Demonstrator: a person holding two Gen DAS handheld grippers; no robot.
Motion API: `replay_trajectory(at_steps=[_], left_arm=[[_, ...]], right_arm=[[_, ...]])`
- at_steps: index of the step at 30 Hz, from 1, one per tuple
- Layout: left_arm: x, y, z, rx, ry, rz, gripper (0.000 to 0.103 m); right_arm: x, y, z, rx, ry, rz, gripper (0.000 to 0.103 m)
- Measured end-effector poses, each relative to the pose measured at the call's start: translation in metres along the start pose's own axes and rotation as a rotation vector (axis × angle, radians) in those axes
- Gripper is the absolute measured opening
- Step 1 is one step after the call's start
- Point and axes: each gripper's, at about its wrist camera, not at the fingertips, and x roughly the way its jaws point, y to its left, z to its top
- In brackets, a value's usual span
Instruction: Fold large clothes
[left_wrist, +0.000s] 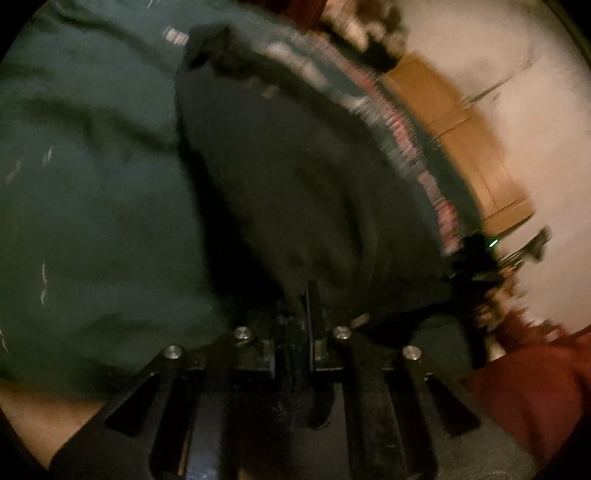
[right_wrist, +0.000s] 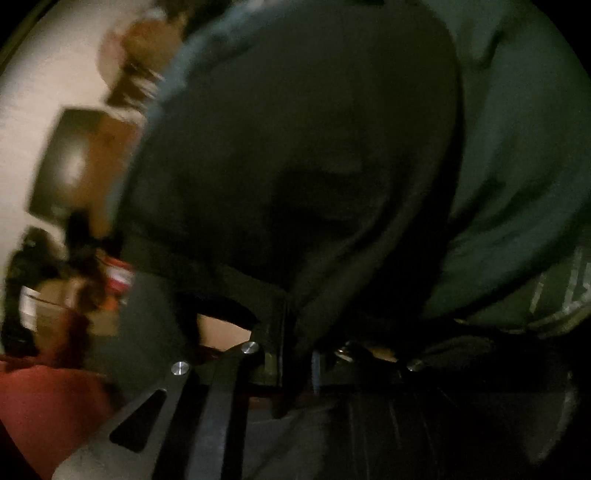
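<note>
In the left wrist view, green cloth (left_wrist: 92, 206) fills the left side, and a darker garment (left_wrist: 295, 192) is draped over it in the middle. The left gripper (left_wrist: 308, 295) is seen with its jaws pressed together on a fold of the garment's near edge. A patterned border (left_wrist: 406, 147) runs along the garment's far side (blurred), with brown boxes (left_wrist: 461, 122) and a pale wall (left_wrist: 524, 74) beyond. Red fabric (left_wrist: 535, 398) lies at lower right.

In the right wrist view, red fabric (right_wrist: 44, 398) sits lower left; the garment (right_wrist: 295, 147) is pinched by the right gripper (right_wrist: 299, 354), jaws nearly closed on it.
</note>
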Motion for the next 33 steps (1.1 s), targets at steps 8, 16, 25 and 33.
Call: replay_trajectory(at_steps=[8, 16, 25, 33], left_arm=[[-0.048, -0.028, 0.077, -0.058, -0.308, -0.256, 0.011], [-0.019, -0.036, 0.208, -0.012, -0.368, -0.251, 0.011], [0.081, 0.067, 0.292, -0.182, -0.257, 0.052, 0.023], [0.134, 0.112, 0.285, -0.270, -0.105, 0.169, 0.054]], right_arm=[[-0.095, 0.036, 0.020, 0.041, -0.304, 0.278, 0.013], [-0.156, 0.019, 0.126, 0.055, -0.483, 0.303, 0.013], [-0.130, -0.041, 0.334, 0.078, -0.453, 0.093, 0.016], [-0.031, -0.104, 0.382, 0.167, -0.320, -0.165, 0.027]])
